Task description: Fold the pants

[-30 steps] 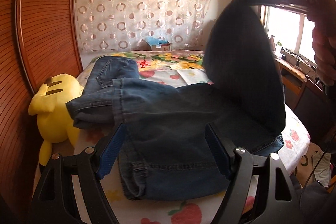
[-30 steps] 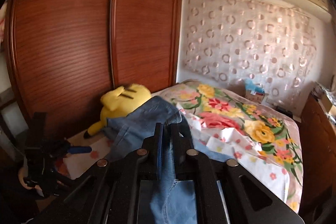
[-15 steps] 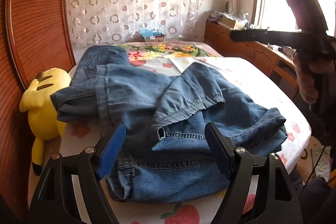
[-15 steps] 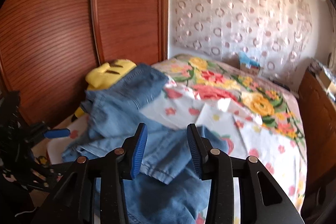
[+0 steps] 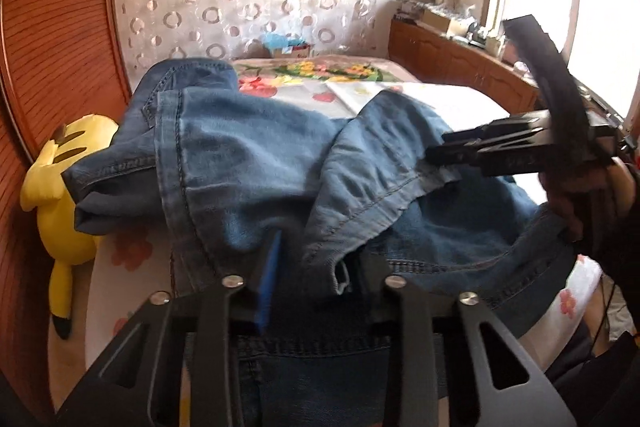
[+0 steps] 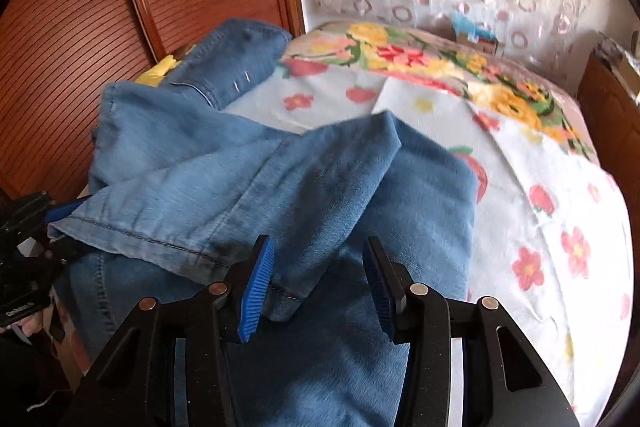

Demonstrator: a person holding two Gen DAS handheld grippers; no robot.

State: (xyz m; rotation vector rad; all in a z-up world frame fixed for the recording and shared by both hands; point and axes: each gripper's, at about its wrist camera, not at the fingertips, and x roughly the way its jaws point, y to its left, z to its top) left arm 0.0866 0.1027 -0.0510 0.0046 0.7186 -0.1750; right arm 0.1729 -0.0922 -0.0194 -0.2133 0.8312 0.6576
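Blue jeans (image 5: 240,155) lie crumpled on the flowered bed, one leg thrown back over the rest. At the near edge my left gripper (image 5: 320,271) has its jaws closing on the bunched denim and the leg's hem corner, which fill the gap between its pads. In the right wrist view the same gripper (image 6: 60,227) pinches that hem at the left. My right gripper (image 6: 316,283) hovers just over the jeans (image 6: 240,179), jaws opening. A hem corner lies loose between its blue pads (image 6: 256,287), untouched. From the left wrist view it (image 5: 444,151) reaches in from the right.
A yellow plush toy (image 5: 60,195) sits between the bed's left side and the wooden wardrobe (image 5: 48,47). A small box (image 5: 286,47) stands at the far end by the curtain. Wooden cabinets (image 5: 460,67) run under the window on the right. The flowered sheet (image 6: 520,187) lies bare on the right.
The right gripper let go of the raised leg, which dropped onto the jeans, then came down low over it with its jaws apart. The left gripper pushed into the denim and narrowed its jaws.
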